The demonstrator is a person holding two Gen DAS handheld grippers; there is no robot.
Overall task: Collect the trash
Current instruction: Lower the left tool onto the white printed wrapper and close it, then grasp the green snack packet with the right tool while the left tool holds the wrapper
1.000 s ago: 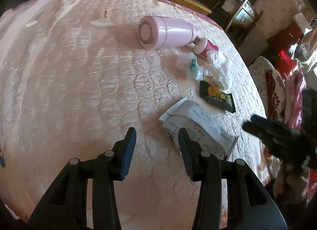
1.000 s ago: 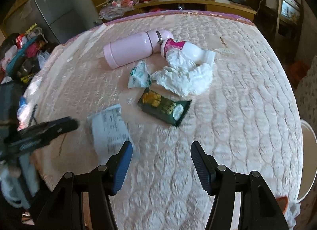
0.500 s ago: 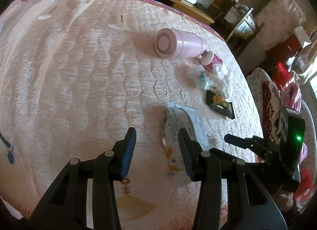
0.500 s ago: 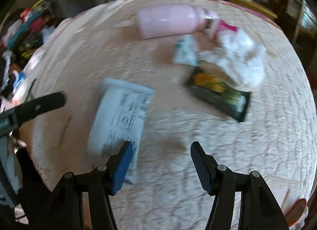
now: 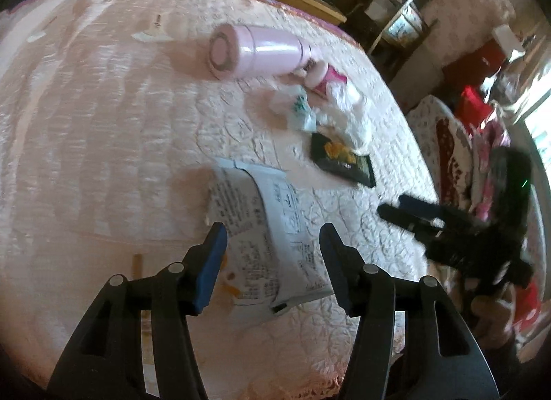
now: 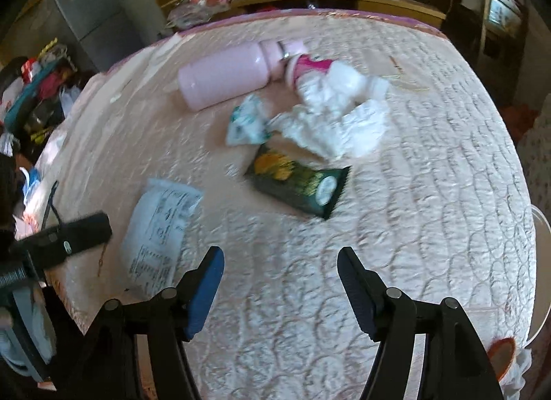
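The blue-padded fingers [image 5: 210,264] of the left gripper [image 5: 272,262] are opening, and between them, seen from the left wrist, lies the white printed paper packet [image 5: 261,228], flat on the pink quilted cover [image 5: 103,141]. The pads do not press on it, so it is not held. The right gripper [image 6: 280,291] is also opening, and between its fingers there is only bare cover; the same packet lies just beside its left finger, further out.

Beyond the packet, ahead of both grippers, is the dark green snack wrapper [image 6: 299,186]. Further still lie the crumpled white tissue [image 6: 334,124], a small white and green plastic wrapper [image 6: 248,121] and a white bottle with a pink label [image 6: 310,67]. Against that bottle lies a pale pink flask [image 6: 224,80], perhaps not trash.

I judge the collecting has hardly begun: every piece is on the cover and nothing is gripped. No bin or bag is clearly visible. The paper packet seems the first piece to take.
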